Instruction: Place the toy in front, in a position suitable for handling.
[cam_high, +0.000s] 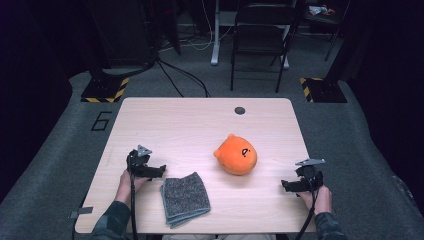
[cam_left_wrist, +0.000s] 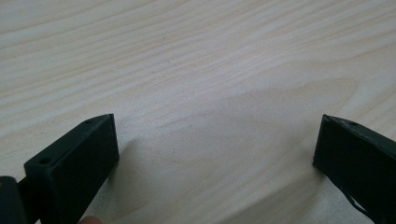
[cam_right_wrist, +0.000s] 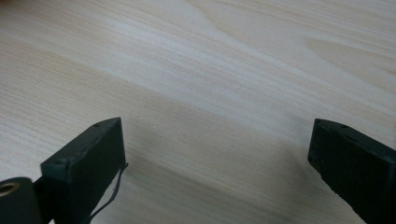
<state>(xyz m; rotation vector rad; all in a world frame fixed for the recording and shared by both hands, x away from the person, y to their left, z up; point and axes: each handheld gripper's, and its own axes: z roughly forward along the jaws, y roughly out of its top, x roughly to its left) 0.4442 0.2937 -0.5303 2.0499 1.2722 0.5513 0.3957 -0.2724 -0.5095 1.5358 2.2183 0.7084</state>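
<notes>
Nearby, round orange plush toy (cam_high: 236, 155) w/ folded fuzzy grey cloth (cam_high: 185, 198).

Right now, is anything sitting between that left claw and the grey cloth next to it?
Nothing visible. The left gripper rests just left of the folded grey cloth, its jaws open with bare table between them. The orange plush toy sits farther right, out of the way.
</notes>
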